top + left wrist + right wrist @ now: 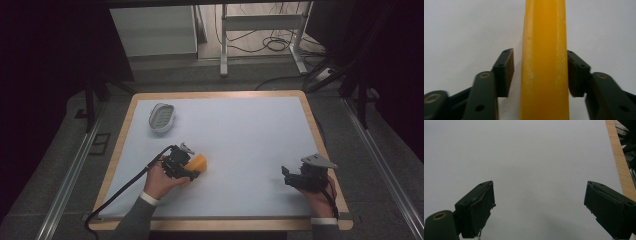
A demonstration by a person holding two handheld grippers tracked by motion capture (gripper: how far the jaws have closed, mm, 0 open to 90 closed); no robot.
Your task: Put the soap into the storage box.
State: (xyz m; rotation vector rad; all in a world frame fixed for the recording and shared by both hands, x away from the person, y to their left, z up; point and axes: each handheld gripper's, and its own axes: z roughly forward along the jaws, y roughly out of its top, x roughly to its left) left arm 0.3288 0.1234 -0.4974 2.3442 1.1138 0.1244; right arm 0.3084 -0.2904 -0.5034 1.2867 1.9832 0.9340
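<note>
An orange block [199,162] lies on the white mat [250,135], left of centre near the front. My left gripper [193,167] reaches it from the left, a hand behind it. In the left gripper view the block [544,62] stands between the jaws of that gripper [540,53]. The right pad [574,72] touches its side, while a narrow gap separates the left pad [507,70] from it. My right gripper [286,176] rests at the front right, jaws pointing left. Its jaws [539,187] stand wide open over bare mat.
A small white oval basket [161,116] sits at the mat's back left. The wooden table rim [320,135] frames the mat, and that rim [621,162] runs along the right of the right gripper view. A black cable [125,187] trails from the left gripper.
</note>
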